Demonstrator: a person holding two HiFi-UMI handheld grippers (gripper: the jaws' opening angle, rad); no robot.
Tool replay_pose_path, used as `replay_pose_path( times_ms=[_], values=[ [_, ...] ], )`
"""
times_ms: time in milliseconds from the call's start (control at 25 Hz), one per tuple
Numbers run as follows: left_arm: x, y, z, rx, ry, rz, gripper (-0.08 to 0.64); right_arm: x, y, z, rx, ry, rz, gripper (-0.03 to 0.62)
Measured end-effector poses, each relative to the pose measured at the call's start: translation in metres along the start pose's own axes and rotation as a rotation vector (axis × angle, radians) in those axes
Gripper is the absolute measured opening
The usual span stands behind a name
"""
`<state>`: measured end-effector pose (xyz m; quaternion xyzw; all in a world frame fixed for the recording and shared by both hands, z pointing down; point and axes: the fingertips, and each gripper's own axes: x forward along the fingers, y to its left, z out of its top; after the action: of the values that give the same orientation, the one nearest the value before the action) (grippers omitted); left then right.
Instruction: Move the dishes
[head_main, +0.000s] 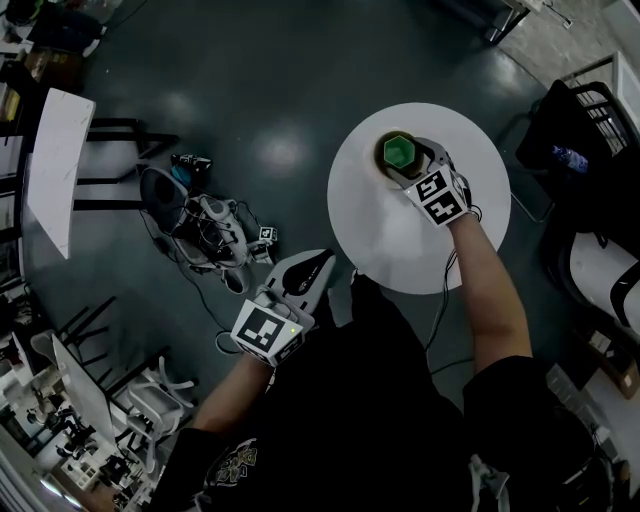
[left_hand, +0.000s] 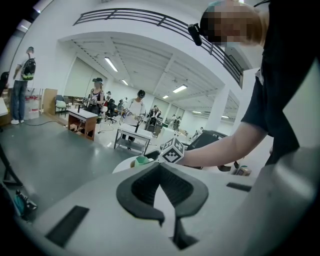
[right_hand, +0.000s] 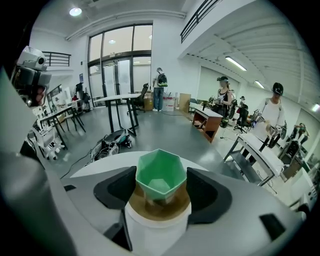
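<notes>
A green faceted cup (head_main: 400, 152) sits nested in a white cup (right_hand: 157, 225) with a brown inside, at the far side of the round white table (head_main: 400, 250). My right gripper (head_main: 402, 162) is shut on this stack, one jaw on each side of it. In the right gripper view the green cup (right_hand: 161, 175) fills the space between the pads. My left gripper (head_main: 315, 265) hangs off the table's near left edge, over the floor, shut with nothing in it. In the left gripper view, the left gripper (left_hand: 167, 220) points toward the table (left_hand: 125, 165) and the green cup (left_hand: 141, 160).
A heap of cables and gear (head_main: 205, 225) lies on the dark floor left of the table. A white tabletop (head_main: 55, 165) stands at the far left and a black chair (head_main: 590, 130) at the right. Several people (left_hand: 135, 107) stand at desks far off.
</notes>
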<state>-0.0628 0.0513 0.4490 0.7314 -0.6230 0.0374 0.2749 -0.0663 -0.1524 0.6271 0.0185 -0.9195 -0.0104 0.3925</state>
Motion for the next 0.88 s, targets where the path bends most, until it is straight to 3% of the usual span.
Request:
replay_pose_path(
  times_ms=[200, 480, 680, 880],
  values=[
    [0.002, -0.002, 0.003, 0.005, -0.004, 0.005, 0.006, -0.001, -0.001, 0.000, 0.001, 0.001, -0.010, 0.301],
    [0.004, -0.010, 0.006, 0.027, 0.001, -0.006, 0.006, -0.018, 0.000, 0.018, 0.015, -0.092, -0.052, 0.301],
    [0.011, -0.019, 0.012, 0.075, 0.010, -0.045, 0.006, -0.048, -0.008, 0.032, 0.039, -0.168, -0.116, 0.299],
    [0.020, -0.033, 0.021, 0.095, -0.002, -0.092, 0.006, -0.095, -0.015, 0.020, 0.101, -0.208, -0.208, 0.299]
  ],
)
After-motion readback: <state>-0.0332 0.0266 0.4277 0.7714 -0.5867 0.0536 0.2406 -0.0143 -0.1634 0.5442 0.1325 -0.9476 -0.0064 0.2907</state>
